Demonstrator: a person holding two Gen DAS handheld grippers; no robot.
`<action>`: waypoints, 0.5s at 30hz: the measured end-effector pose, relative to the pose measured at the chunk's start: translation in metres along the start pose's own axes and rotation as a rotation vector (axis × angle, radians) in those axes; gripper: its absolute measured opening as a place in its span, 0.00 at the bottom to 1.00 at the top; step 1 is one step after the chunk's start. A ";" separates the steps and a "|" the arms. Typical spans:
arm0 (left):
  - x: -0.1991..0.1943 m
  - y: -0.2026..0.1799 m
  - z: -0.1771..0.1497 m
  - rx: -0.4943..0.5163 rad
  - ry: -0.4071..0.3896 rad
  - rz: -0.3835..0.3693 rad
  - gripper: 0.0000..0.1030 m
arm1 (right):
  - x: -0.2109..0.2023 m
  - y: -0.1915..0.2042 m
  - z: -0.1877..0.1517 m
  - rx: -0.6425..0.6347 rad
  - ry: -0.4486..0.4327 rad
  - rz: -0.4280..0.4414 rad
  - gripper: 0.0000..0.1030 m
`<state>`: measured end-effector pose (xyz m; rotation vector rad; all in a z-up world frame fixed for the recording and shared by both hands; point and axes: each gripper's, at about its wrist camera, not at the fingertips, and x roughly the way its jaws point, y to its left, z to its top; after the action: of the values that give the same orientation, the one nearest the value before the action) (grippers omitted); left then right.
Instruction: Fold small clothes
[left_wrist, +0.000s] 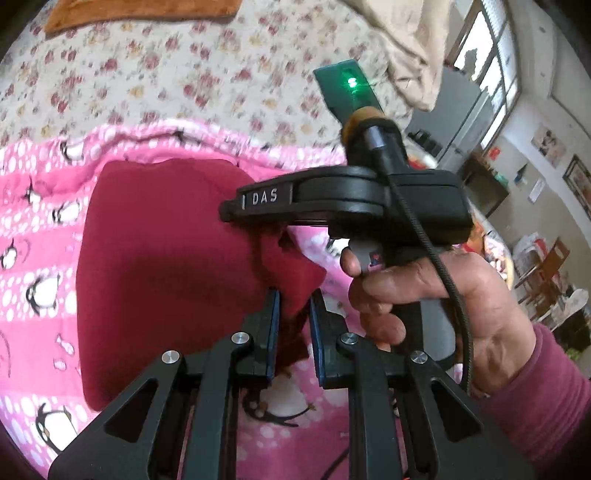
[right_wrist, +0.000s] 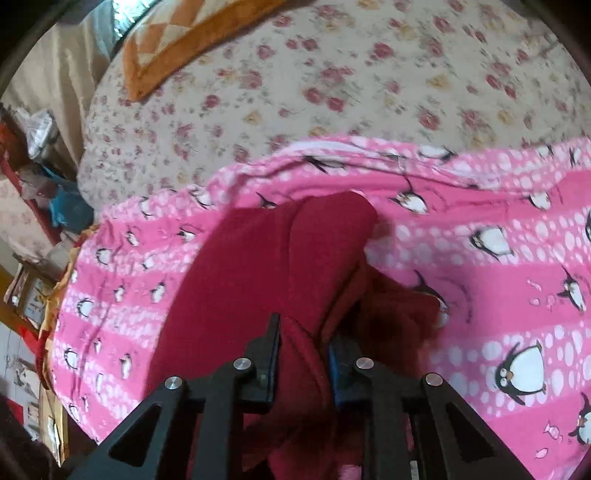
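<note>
A dark red small garment (left_wrist: 159, 266) lies on a pink penguin-print blanket (left_wrist: 40, 236). My left gripper (left_wrist: 294, 295) is shut on a bunched edge of the red garment at its right side. The right gripper's body crosses the left wrist view above it, its jaws at the garment (left_wrist: 236, 214), held by a hand. In the right wrist view the red garment (right_wrist: 258, 280) is lifted and draped over the pink blanket (right_wrist: 498, 280). My right gripper (right_wrist: 306, 325) is shut on a fold of it; the cloth hides its right finger.
A floral quilt (left_wrist: 184, 59) covers the bed beyond the pink blanket and also shows in the right wrist view (right_wrist: 369, 81). An orange-edged cloth (right_wrist: 159, 55) lies at the far side. The bed's edge and room clutter (right_wrist: 33, 184) are to the left.
</note>
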<state>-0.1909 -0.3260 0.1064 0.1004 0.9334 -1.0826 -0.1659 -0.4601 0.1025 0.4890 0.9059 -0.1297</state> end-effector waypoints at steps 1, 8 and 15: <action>0.002 0.003 -0.003 -0.015 0.024 0.013 0.14 | 0.007 -0.004 -0.002 0.002 0.016 -0.022 0.19; -0.049 0.030 -0.004 0.003 -0.039 0.117 0.39 | -0.003 -0.012 -0.008 0.013 -0.014 -0.094 0.40; -0.034 0.073 0.012 -0.056 -0.053 0.295 0.39 | -0.051 0.037 -0.020 -0.150 -0.089 -0.079 0.41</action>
<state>-0.1309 -0.2710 0.1114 0.1575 0.8694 -0.7822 -0.2003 -0.4226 0.1447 0.3062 0.8409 -0.1528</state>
